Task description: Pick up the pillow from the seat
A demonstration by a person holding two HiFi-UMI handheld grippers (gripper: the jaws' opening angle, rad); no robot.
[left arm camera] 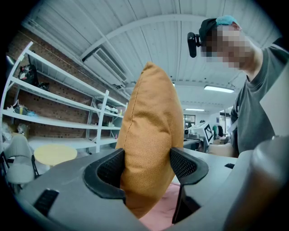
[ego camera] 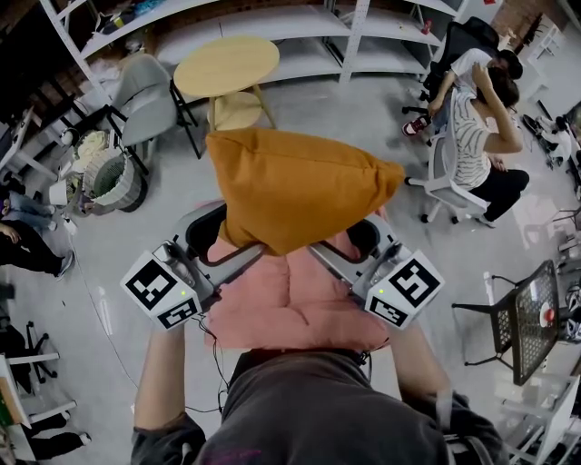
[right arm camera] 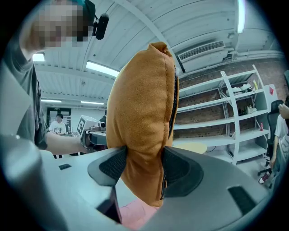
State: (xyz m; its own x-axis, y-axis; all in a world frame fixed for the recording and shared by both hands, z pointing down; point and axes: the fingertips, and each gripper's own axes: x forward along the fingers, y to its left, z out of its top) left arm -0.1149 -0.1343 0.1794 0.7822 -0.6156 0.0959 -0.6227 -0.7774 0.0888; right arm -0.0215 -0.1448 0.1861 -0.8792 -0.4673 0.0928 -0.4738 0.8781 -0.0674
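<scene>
An orange pillow (ego camera: 295, 189) hangs in the air above a pink seat cushion (ego camera: 290, 309), held up by both grippers. My left gripper (ego camera: 238, 247) is shut on the pillow's lower left corner. In the left gripper view both dark pads squeeze the pillow (left arm camera: 150, 135) at my left gripper (left arm camera: 147, 168). My right gripper (ego camera: 338, 241) is shut on the lower right edge. There the pads pinch the pillow (right arm camera: 143, 113) beside its zipper at my right gripper (right arm camera: 143, 166). The pillow stands upright between both pairs of jaws.
A round yellow table (ego camera: 227, 65) and a grey chair (ego camera: 145, 95) stand behind. White shelving (ego camera: 300, 27) lines the back. Two people sit at office chairs (ego camera: 449, 173) on the right. A black mesh chair (ego camera: 531, 318) stands at right; a basket (ego camera: 113, 177) at left.
</scene>
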